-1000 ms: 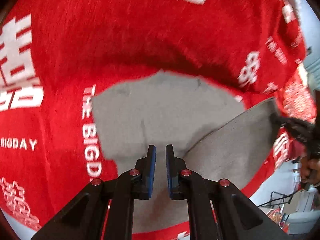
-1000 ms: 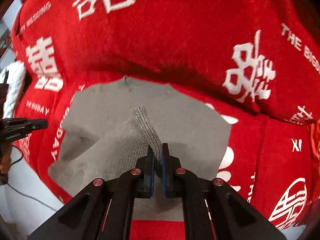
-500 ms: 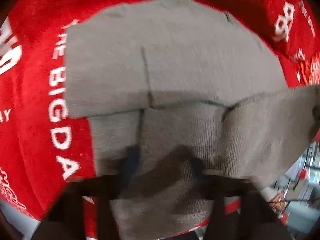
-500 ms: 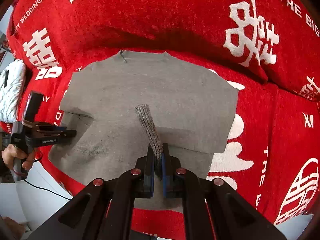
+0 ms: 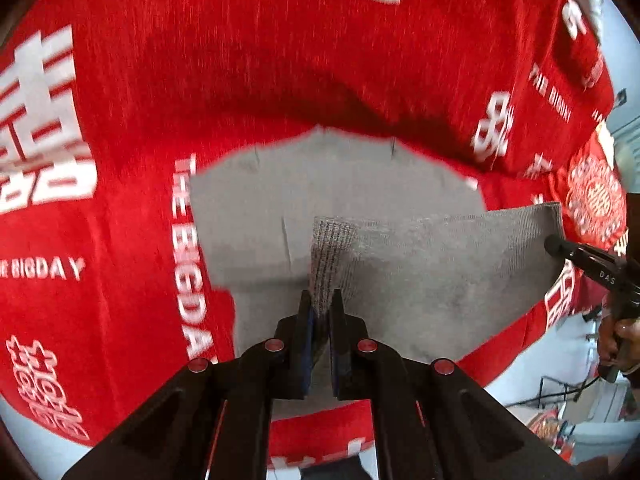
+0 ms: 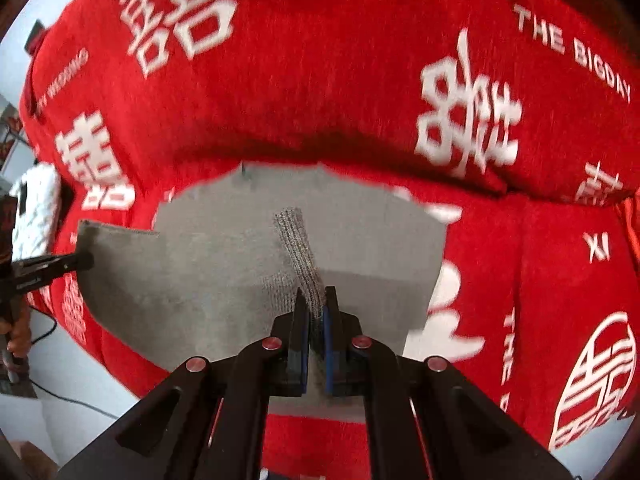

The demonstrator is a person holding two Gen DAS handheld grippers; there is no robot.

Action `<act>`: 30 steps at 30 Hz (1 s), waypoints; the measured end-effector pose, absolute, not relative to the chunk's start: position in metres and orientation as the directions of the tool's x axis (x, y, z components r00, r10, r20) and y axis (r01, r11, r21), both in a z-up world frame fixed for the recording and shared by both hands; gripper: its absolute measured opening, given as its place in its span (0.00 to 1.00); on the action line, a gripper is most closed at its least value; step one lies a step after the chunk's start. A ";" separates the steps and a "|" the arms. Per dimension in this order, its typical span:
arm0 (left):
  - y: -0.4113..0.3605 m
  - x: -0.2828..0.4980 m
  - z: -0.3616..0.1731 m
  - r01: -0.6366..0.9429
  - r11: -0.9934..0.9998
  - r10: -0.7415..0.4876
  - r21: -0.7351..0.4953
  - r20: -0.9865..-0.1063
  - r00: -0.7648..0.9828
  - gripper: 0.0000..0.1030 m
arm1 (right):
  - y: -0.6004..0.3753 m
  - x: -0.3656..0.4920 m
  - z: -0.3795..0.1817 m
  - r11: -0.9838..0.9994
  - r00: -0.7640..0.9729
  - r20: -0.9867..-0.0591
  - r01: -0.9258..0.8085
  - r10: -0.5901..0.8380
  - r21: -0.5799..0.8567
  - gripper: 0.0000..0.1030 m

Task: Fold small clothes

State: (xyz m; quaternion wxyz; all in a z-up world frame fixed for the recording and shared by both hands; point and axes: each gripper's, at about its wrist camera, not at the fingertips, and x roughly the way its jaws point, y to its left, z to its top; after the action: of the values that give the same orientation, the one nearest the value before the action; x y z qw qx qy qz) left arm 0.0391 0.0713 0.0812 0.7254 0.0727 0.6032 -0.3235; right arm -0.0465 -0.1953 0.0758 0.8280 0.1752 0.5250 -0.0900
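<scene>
A small grey knit garment [image 5: 340,184] lies on a red sofa cover. In the left wrist view my left gripper [image 5: 320,300] is shut on the garment's ribbed hem [image 5: 332,248] and holds it up off the lower layer. My right gripper [image 5: 554,246] shows at the right edge, pinching the hem's other end. In the right wrist view my right gripper [image 6: 314,296] is shut on the ribbed hem [image 6: 298,248] above the grey garment [image 6: 360,224]. My left gripper [image 6: 86,260] holds the raised corner at the left. The hem hangs lifted between the two grips.
The red cover [image 5: 280,80] bears white characters and lettering and rises into a backrest [image 6: 320,80] behind the garment. A white garment [image 6: 36,200] lies at the far left. Pale floor with a cable [image 6: 60,400] shows past the seat's front edge. A hand [image 5: 616,340] grips the right tool.
My left gripper, slightly apart over the flat garment before, dipped down, shut on the hem and lifted it. My right gripper kept its pinch and rose a little.
</scene>
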 end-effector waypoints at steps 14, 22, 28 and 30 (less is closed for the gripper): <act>-0.015 0.166 -0.031 0.467 0.867 -0.280 -0.175 -0.946 0.165 0.07 | -0.257 0.076 -0.072 0.884 0.319 -0.946 0.425 0.056 0.195 0.06; -0.018 0.181 -0.092 0.412 0.905 -0.187 -0.106 -0.969 0.162 0.07 | -0.270 0.072 -0.117 0.823 0.301 -0.953 0.531 0.042 0.203 0.06; 0.003 0.199 -0.089 0.306 0.949 -0.012 0.071 -0.966 0.259 0.08 | -0.276 0.065 -0.100 0.807 0.250 -0.966 0.583 -0.068 0.094 0.09; 0.016 0.205 -0.085 0.280 0.959 -0.027 0.042 -0.971 0.237 0.08 | -0.283 0.056 -0.093 0.781 0.229 -0.969 0.620 -0.088 0.076 0.09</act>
State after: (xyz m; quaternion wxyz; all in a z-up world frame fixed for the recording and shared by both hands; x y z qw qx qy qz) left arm 0.2054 0.0156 -0.0852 0.7795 0.1040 0.6098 -0.0984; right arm 0.0558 -0.2827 -0.0927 0.7490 0.2319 0.5739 -0.2366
